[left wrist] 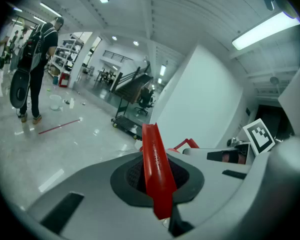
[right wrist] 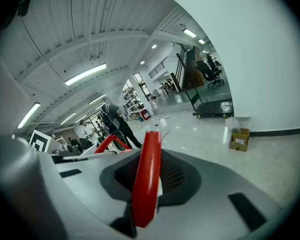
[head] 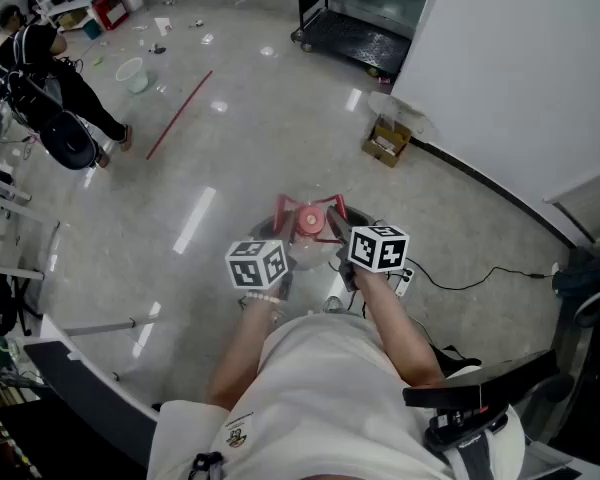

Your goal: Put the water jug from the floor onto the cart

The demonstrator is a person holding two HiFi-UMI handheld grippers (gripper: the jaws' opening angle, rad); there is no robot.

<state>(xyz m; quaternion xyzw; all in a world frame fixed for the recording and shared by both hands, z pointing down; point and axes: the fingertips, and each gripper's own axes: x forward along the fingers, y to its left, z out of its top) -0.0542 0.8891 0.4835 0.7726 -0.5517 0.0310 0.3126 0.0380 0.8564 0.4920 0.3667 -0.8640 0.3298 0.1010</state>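
The clear water jug [head: 310, 251] with a red cap [head: 308, 222] hangs in front of me over the grey floor, mostly hidden by my hands. Its red handle straps [head: 285, 208] rise on both sides. My left gripper [head: 284, 236] is shut on the left strap [left wrist: 151, 144], which runs up between its jaws. My right gripper [head: 334, 234] is shut on the other strap [right wrist: 151, 149] in the same way. The black flat cart [head: 347, 38] stands far ahead by the white wall, also visible as the cart [left wrist: 126, 126] in the left gripper view and the cart [right wrist: 213, 107] in the right gripper view.
An open cardboard box [head: 386, 140] sits by the wall [head: 520, 68] between me and the cart. A person with a backpack [head: 50, 78] stands at far left near a white bucket [head: 132, 74] and a red stick [head: 179, 114]. A cable [head: 460, 283] trails on my right.
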